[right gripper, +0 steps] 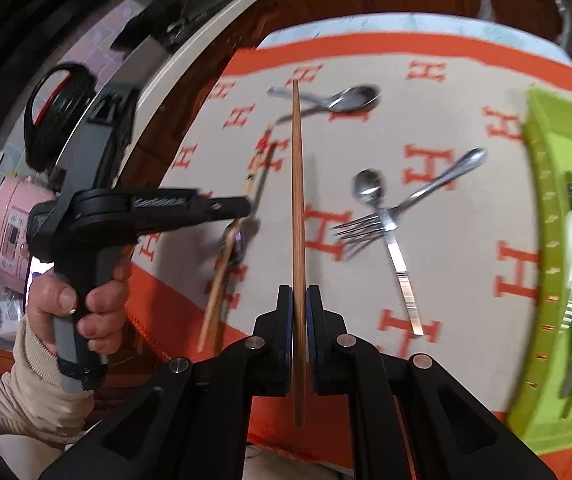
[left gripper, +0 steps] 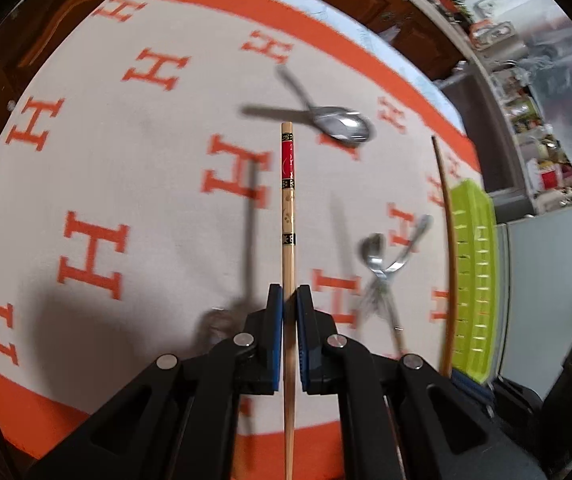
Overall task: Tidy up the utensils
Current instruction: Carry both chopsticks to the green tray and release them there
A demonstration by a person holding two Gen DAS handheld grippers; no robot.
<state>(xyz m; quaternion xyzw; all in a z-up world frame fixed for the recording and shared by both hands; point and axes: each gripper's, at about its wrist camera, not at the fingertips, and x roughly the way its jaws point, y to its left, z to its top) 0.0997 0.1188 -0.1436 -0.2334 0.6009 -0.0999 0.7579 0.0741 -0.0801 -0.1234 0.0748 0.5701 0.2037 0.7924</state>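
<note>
The left tongs [left gripper: 289,292] are clamped on a patterned chopstick [left gripper: 287,200], and the right tongs [right gripper: 299,292] pinch a plain brown chopstick [right gripper: 297,184]. Both are held above the worktop cloth [left gripper: 146,200], spoons, fork [right gripper: 369,224] and green tray [right gripper: 541,208].

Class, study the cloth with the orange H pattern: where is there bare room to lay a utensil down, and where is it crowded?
Free: the cloth left of the large spoon. Crowded: the crossed fork and small spoon beside the green tray.

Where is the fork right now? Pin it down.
In the right wrist view, the fork lies on the cloth right of centre, crossed with a small spoon, left of the green tray.
</note>
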